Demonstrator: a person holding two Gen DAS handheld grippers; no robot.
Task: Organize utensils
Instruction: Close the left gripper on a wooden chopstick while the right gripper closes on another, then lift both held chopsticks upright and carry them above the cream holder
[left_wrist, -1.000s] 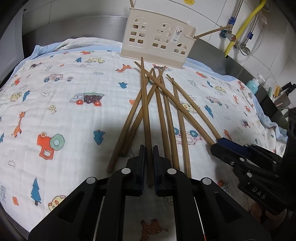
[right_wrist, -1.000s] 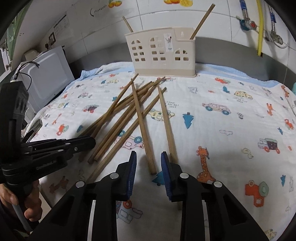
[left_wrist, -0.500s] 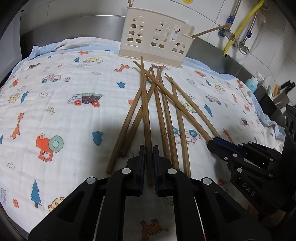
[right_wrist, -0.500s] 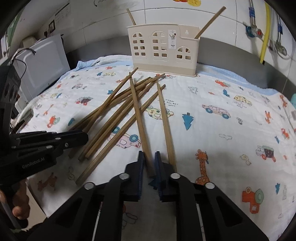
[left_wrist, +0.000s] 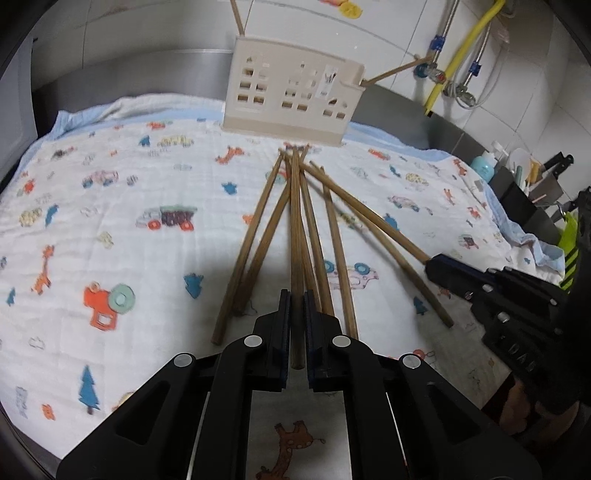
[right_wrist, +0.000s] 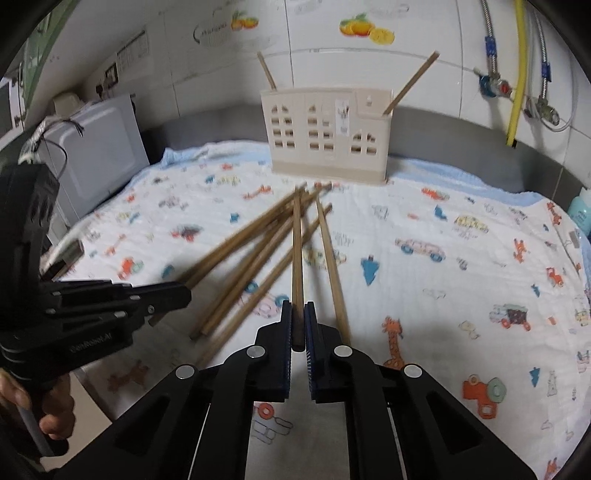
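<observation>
Several brown wooden chopsticks (left_wrist: 332, 236) lie fanned on a printed cloth (left_wrist: 110, 192), also in the right wrist view (right_wrist: 240, 266). My left gripper (left_wrist: 296, 299) is shut on one chopstick (left_wrist: 295, 229) and holds it pointing toward a cream house-shaped utensil holder (left_wrist: 291, 96). My right gripper (right_wrist: 298, 308) is shut on another chopstick (right_wrist: 297, 251), lifted toward the holder (right_wrist: 327, 136). Two chopsticks stand in the holder, one at each end. Each gripper shows from the side in the other's view.
A steel counter rim and tiled wall with pipes (left_wrist: 454, 55) run behind the holder. A white appliance (right_wrist: 96, 155) stands at the left. Bottles and knives in a rack (left_wrist: 524, 173) sit at the right edge.
My right gripper closed on a chopstick and lifted it. Both grippers have risen with their chopsticks and tilted toward the holder.
</observation>
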